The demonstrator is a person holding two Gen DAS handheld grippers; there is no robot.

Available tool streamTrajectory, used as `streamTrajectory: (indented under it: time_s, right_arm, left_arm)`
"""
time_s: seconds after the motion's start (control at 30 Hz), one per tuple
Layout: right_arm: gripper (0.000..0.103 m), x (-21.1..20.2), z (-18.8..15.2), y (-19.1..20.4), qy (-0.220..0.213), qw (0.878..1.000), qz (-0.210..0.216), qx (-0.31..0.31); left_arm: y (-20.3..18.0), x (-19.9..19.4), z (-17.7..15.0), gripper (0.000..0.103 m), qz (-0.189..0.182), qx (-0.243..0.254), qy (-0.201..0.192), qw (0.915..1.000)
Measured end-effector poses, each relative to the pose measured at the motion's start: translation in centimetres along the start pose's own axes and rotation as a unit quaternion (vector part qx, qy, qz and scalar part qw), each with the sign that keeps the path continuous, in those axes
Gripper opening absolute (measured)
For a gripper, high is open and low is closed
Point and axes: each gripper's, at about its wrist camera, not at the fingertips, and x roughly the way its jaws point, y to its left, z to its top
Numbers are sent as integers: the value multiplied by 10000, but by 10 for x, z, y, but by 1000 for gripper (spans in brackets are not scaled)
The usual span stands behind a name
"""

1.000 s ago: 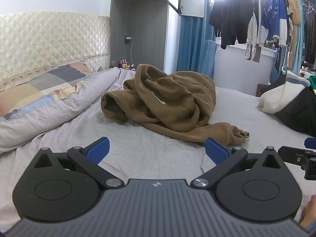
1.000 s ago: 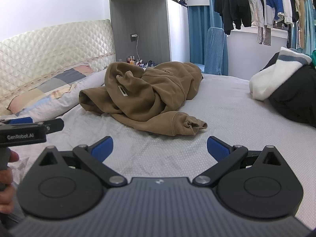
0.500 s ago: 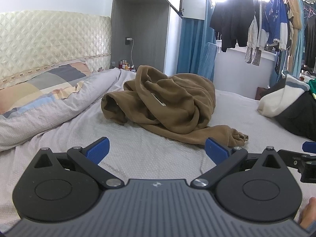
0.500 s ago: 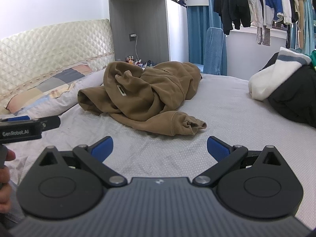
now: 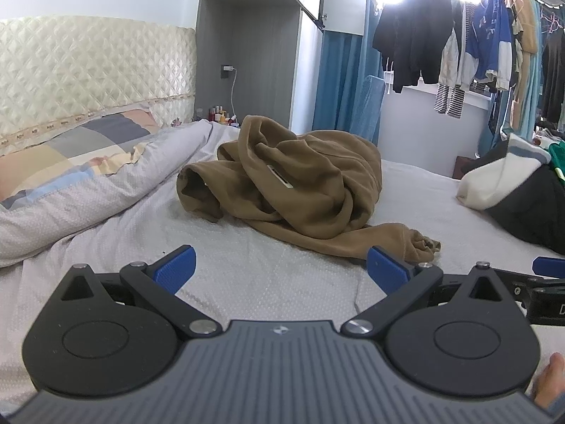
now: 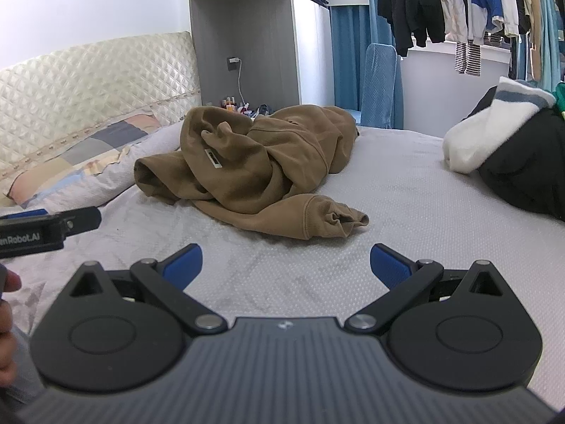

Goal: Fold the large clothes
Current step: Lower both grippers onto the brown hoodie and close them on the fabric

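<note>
A crumpled brown hoodie (image 5: pixel 300 183) (image 6: pixel 254 169) lies in a heap in the middle of the bed, with a white label showing and one sleeve cuff (image 6: pixel 339 221) stretched toward me. My left gripper (image 5: pixel 280 270) hovers open over the sheet just short of that sleeve, nothing between its blue pads. My right gripper (image 6: pixel 284 265) is also open and empty, a little short of the cuff. Each gripper shows at the edge of the other's view.
The bed sheet (image 6: pixel 406 190) is pale grey. A rolled duvet and patchwork pillow (image 5: pixel 88 162) lie along the left by the quilted headboard. A black and white pile of clothes (image 6: pixel 508 148) sits at the right. Hanging clothes (image 5: pixel 459 46) and a wardrobe stand behind.
Both grippers have crept slightly forward toward the hoodie and stayed open. The hoodie has not moved.
</note>
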Motion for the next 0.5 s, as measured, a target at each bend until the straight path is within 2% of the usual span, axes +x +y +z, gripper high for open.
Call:
streamTrajectory:
  time_s: [0.17,0.37,0.5]
  right_arm:
    - [103,7,1,-4,55,9999,-71,113]
    - [103,30,16,-10,190,9994,-161,247]
    - [103,44,37,-17,157,9990,-156,396]
  left_arm:
    - [3,9,2,103,4,-31,47,10000]
    - [5,46,21,103,184,9,116,9998]
    - [14,71,39,103,140,-311,239,9991]
